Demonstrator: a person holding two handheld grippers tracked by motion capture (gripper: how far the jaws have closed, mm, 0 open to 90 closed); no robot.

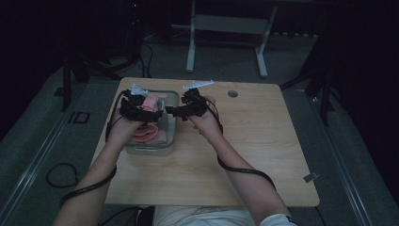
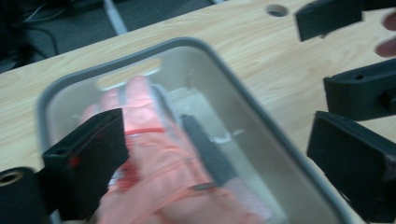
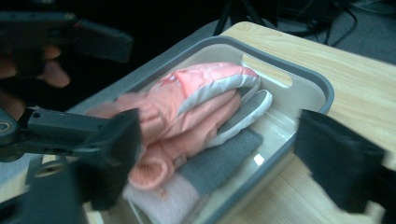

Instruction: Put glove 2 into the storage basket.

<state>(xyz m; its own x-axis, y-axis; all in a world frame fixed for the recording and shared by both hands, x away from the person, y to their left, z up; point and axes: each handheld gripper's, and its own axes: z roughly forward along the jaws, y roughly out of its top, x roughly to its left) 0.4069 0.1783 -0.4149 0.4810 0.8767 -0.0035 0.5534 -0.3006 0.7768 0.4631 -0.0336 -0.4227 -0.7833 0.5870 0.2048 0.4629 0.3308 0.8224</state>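
- A pink glove (image 3: 187, 112) with grey-and-white fingers lies in the grey bin (image 3: 322, 86), left of centre in the right gripper view; in the high view it shows as a pink patch (image 1: 149, 104) at centre left.
- Under the glove lie a grey cloth (image 3: 219, 161) and a paler pink piece (image 3: 163, 198).
- The left gripper (image 2: 215, 154) hangs over the bin, jaws spread wide either side of the glove, gripping nothing.
- The right gripper (image 1: 170, 111) sits at the bin's right rim, jaws wide apart and empty.
- The bin stands on the wooden table (image 1: 254, 141), toward its upper left part.
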